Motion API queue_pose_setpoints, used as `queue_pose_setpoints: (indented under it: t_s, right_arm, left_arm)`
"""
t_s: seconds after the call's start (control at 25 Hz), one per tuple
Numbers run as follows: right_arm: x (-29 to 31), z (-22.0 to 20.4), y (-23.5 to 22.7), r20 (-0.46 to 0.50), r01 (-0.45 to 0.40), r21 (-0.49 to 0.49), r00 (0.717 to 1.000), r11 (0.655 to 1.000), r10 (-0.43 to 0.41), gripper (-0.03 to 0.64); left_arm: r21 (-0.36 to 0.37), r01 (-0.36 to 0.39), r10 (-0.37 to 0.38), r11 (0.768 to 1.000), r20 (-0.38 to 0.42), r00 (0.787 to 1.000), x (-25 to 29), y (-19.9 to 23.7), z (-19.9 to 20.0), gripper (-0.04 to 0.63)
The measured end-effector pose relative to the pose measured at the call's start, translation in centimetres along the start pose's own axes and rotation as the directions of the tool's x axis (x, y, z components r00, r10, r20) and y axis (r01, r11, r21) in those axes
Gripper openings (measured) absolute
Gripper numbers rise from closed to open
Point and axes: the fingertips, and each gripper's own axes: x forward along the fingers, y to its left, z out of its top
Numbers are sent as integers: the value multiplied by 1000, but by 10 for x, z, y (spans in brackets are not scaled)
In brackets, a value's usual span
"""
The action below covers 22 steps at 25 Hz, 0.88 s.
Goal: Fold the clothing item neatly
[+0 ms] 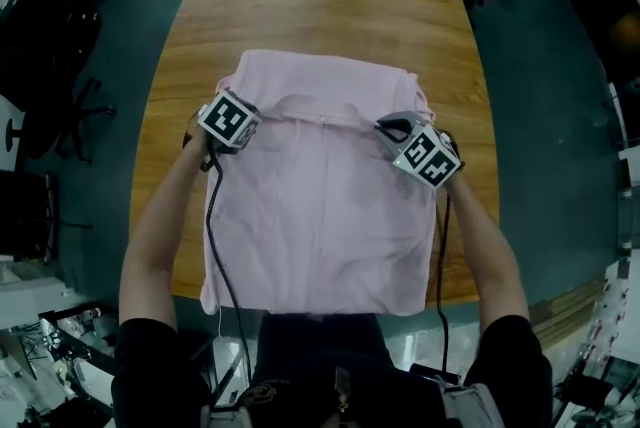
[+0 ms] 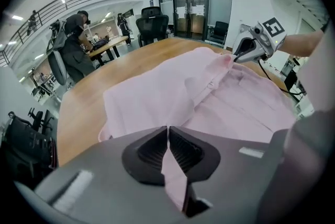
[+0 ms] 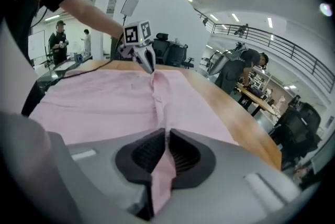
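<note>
No legible words, brands or numbers anywhere. Only black-and-white square code patterns, not readable as text: on the left cube (image 1: 229,119), centre left of the head view, and on the right cube (image 1: 427,156), centre right. Same kind of pattern on the right cube (image 2: 272,26) at upper right of the left gripper view, and on the left cube (image 3: 137,32) at upper centre-left of the right gripper view.

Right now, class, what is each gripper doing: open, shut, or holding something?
Left gripper: shut on a fold of the pink shirt.
Right gripper: shut on a fold of the pink shirt too.
</note>
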Motion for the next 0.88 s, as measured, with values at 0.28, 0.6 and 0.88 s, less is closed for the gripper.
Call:
queue_pose_setpoints:
  t_s: [0.28,0.6,0.88]
  right_arm:
    - [27,-63,30,-250,-64,-38,967,997,53,64]
    - [-5,-45,39,-209,-73,32,975,997,78,110]
    - [5,11,5,-24,44,197,999,979,-40,40]
  left_arm:
    - [16,111,-109,994,-75,991,16,-32,-37,8]
    - [84,142,-146,986,43,988,-19,-34,0,8]
    - [78,136,-145,988,137,980,-7,-46,55,9]
